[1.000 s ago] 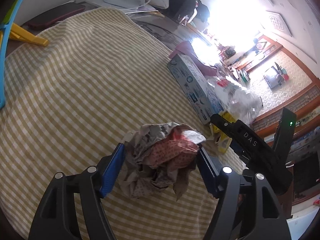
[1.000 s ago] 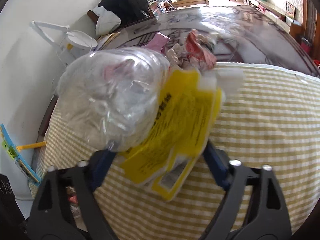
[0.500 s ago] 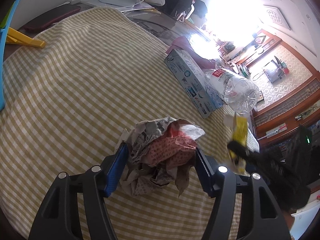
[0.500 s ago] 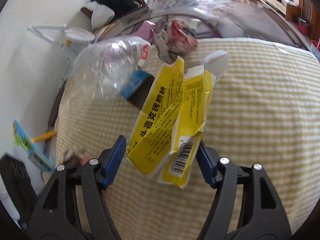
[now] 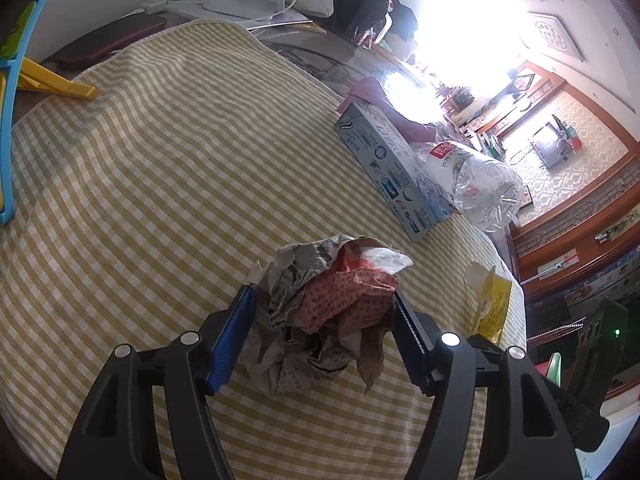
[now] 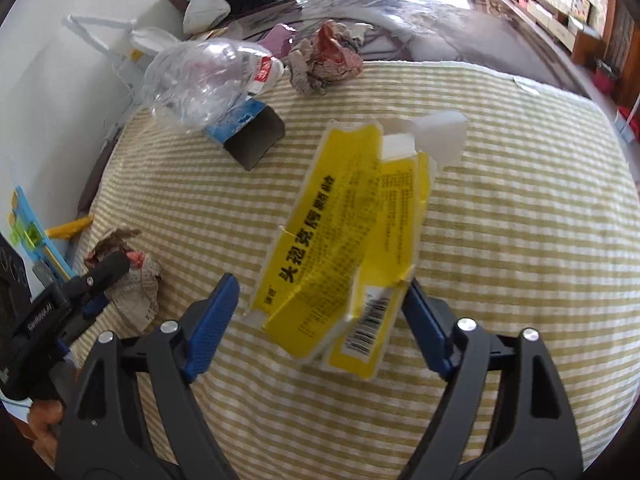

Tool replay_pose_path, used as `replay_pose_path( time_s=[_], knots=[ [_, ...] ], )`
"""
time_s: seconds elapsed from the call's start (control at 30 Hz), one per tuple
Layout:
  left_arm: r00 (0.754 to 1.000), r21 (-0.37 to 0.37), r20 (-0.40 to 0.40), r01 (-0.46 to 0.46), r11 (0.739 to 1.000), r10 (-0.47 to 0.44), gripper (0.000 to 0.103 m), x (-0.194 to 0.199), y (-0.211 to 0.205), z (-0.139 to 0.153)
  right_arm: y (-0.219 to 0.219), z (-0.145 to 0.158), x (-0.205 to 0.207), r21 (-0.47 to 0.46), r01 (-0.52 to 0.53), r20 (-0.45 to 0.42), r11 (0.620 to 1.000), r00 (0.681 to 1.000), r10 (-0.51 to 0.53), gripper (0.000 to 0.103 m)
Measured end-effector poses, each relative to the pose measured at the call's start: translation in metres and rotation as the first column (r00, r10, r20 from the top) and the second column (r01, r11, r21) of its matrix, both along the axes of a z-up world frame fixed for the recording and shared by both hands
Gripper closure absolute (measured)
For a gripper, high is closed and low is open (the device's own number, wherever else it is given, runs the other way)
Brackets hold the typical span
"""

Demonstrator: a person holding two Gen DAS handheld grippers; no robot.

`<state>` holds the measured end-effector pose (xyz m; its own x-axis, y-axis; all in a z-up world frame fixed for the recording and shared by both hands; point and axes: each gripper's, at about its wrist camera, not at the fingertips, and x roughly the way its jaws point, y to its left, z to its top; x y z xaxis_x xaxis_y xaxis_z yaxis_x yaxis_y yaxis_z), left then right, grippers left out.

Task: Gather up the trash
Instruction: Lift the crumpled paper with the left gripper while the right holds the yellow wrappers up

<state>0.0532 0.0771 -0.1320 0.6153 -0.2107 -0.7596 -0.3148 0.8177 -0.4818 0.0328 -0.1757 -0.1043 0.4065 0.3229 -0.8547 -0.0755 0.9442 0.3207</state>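
My left gripper (image 5: 324,332) is shut on a crumpled newspaper ball (image 5: 332,312) that rests on the yellow checked cloth (image 5: 160,184); the ball also shows in the right wrist view (image 6: 128,272). My right gripper (image 6: 320,320) stands with its jaws wide apart around a flattened yellow carton (image 6: 344,248); its right pad touches the carton, the left pad stands clear. The carton also shows in the left wrist view (image 5: 490,300). A crushed clear plastic bottle (image 6: 200,80) lies on a blue box (image 6: 244,128) farther off.
A second crumpled paper ball (image 6: 324,60) lies at the cloth's far edge. A white desk lamp (image 6: 120,36) stands by the wall. A blue and yellow plastic frame (image 5: 24,76) lies at the cloth's left. The dark table top (image 6: 440,24) extends beyond the cloth.
The right gripper has pulled back from the bottle, which now lies on the blue box, and its jaws have opened around the yellow carton. The left gripper keeps its hold on the newspaper ball.
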Motion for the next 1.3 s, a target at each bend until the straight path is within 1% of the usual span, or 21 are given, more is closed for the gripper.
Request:
replay_pose_path(
  time_s=[0.13, 0.2, 0.23, 0.27, 0.3, 0.33, 0.37, 0.6, 0.97, 1.13, 1.23, 1.3],
  knots=[
    [1.0, 0.034, 0.008, 0.028, 0.999, -0.028, 0.042, 0.001, -0.008, 0.003, -0.005, -0.006, 0.008, 0.062, 0.042, -0.019, 0.997, 0.999, -0.041, 0.02],
    [0.999, 0.041, 0.011, 0.03, 0.999, -0.031, 0.042, 0.001, -0.009, 0.004, -0.005, -0.006, 0.009, 0.078, 0.051, -0.008, 0.996, 0.999, -0.05, 0.019],
    [0.999, 0.041, 0.011, 0.029, 0.999, -0.03, 0.044, 0.001, -0.009, 0.004, -0.004, -0.006, 0.01, 0.074, 0.046, -0.007, 0.996, 0.999, -0.046, 0.019],
    [1.0, 0.039, 0.01, 0.028, 0.999, -0.028, 0.049, 0.001, -0.009, 0.003, -0.001, -0.006, 0.01, 0.061, 0.036, -0.001, 0.998, 0.999, -0.036, 0.02],
    [1.0, 0.034, 0.007, 0.028, 0.999, -0.028, 0.051, 0.002, -0.008, 0.003, 0.002, -0.006, 0.01, 0.047, 0.025, 0.003, 0.999, 1.0, -0.026, 0.022],
    [1.0, 0.031, 0.007, 0.026, 0.999, -0.026, 0.051, 0.002, -0.007, 0.003, 0.005, -0.006, 0.009, 0.032, 0.014, 0.009, 0.999, 1.0, -0.014, 0.027],
    [1.0, 0.031, 0.008, 0.025, 0.999, -0.025, 0.051, 0.001, -0.007, 0.003, 0.009, -0.005, 0.008, 0.019, 0.0, 0.016, 1.0, 1.0, -0.001, 0.028],
    [0.999, 0.035, 0.02, 0.035, 0.999, -0.035, 0.055, 0.001, -0.01, 0.003, 0.02, 0.006, 0.0, -0.011, -0.036, 0.078, 0.999, 0.996, 0.037, 0.03],
    [0.999, 0.037, 0.034, 0.035, 0.999, -0.036, 0.056, 0.0, -0.01, 0.005, 0.01, 0.011, -0.005, 0.004, -0.013, 0.096, 1.0, 0.995, 0.013, 0.029],
    [0.997, 0.027, 0.059, 0.044, 0.999, -0.046, 0.056, -0.001, -0.011, 0.008, 0.01, 0.016, -0.008, -0.016, -0.003, 0.124, 1.0, 0.992, 0.005, 0.029],
    [0.994, 0.01, 0.089, 0.059, 0.998, -0.06, 0.056, -0.003, -0.012, 0.012, 0.01, 0.02, -0.011, -0.042, -0.003, 0.145, 0.999, 0.989, 0.009, 0.029],
    [0.992, 0.011, 0.102, 0.069, 0.998, -0.07, 0.056, -0.003, -0.015, 0.014, 0.011, 0.024, -0.014, -0.058, -0.009, 0.16, 0.998, 0.987, 0.018, 0.029]
  ],
)
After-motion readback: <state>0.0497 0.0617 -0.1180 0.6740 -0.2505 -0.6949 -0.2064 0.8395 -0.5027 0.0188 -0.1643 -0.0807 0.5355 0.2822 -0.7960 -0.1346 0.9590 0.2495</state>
